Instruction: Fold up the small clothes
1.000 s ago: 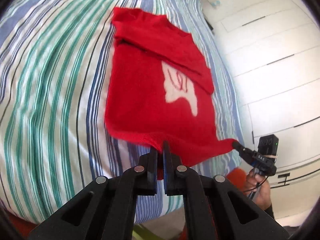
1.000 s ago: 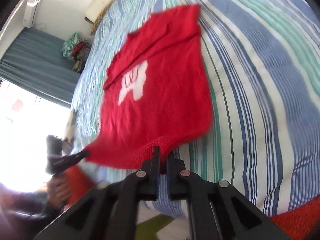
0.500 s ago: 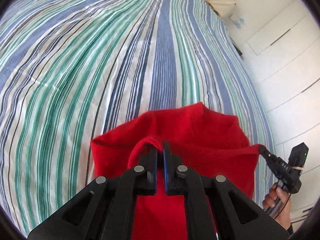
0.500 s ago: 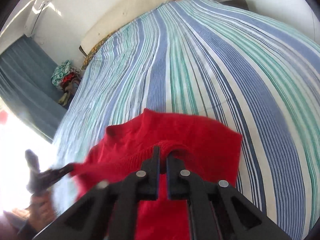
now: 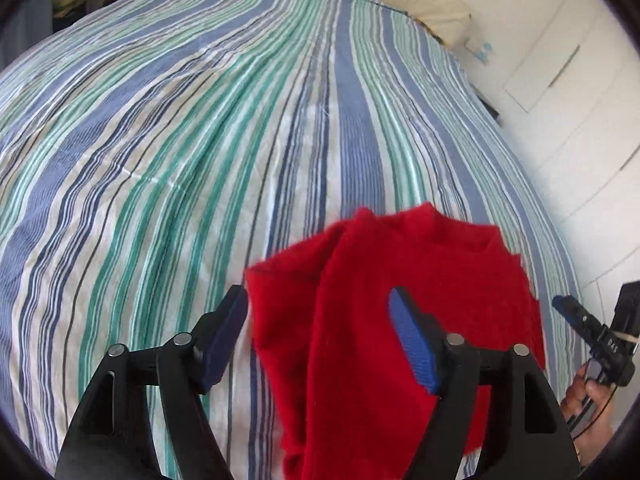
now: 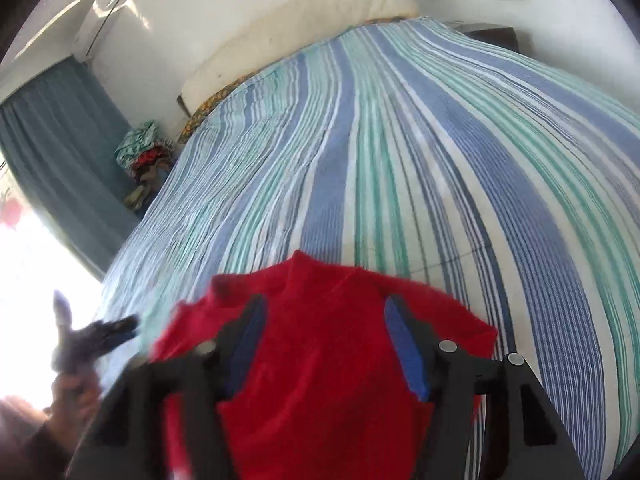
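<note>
The red knitted sweater (image 5: 400, 320) lies on the striped bedspread (image 5: 200, 140) at the near edge of the bed, doubled over on itself, its neckline at the far end of the bundle. Both tools hover just above it with jaws spread wide and nothing between them: the left gripper (image 5: 320, 336) sits over the garment's left portion, the right gripper (image 6: 324, 344) over its middle. Neither pinches cloth at this moment.

The sweater looks light, soft and limp — a thick fuzzy knit that will sag and drape from whatever point lifts it, and probably stretch a little under its own weight. It is not slippery; the nap should catch well on the blue pads (image 5: 412, 340). Best holds are likely the two outer corners of a folded edge, gathering both layers together so the fold does not peel apart. A raised ridge runs down the left part — a crease worth smoothing first.
</note>
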Demonstrator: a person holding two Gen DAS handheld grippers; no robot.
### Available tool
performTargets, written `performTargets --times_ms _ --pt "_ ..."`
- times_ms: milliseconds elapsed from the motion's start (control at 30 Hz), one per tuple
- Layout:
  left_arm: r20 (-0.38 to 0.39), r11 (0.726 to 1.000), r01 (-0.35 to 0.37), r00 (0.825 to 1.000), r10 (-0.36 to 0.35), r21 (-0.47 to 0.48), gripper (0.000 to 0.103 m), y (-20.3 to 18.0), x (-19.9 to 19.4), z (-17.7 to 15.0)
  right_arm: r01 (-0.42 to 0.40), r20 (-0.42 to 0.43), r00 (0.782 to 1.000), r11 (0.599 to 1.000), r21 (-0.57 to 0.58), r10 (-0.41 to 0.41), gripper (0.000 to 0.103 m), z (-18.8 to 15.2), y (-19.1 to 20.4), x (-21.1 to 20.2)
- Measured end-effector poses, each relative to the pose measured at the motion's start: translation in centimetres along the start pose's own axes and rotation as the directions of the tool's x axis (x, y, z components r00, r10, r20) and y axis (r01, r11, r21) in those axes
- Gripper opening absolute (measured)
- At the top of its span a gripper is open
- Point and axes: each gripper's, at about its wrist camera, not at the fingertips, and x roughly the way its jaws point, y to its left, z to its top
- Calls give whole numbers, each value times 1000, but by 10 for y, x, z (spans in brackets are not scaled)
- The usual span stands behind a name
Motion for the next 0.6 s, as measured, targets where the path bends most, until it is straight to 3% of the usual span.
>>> performTargets --times_ms 67,133,200,233,300,367,467,600 --pt "-24 996 -38 999 40 84 92 -11 5 -31 -25 -54 998 996 -81 20 66 -25 17 -4" --pt "-81 982 -113 989 126 153 91 -16 22 -50 0 -114 993 990 -138 -16 70 -56 18 -3" --pt "-109 976 -154 979 172 157 83 -12 21 -60 72 -191 977 988 -134 -97 70 -80 0 6" --pt "-96 979 -153 981 167 135 82 -10 11 -63 98 -204 972 989 -107 -118 62 -87 -11 5" --pt "-44 986 -142 988 146 81 90 -6 -23 -74 149 -154 976 987 -56 -156 60 -90 -18 -18" --pt "3 992 -120 993 120 50 97 -5 -53 -93 187 -77 979 982 -27 -189 69 -88 -15 -49" --pt "17 990 -129 992 128 60 97 -5 -74 -130 183 34 983 982 -40 -181 81 -104 8 -96" --pt "1 984 -166 986 166 59 97 1 -76 -172 201 38 979 973 -109 -198 81 -157 40 -124"
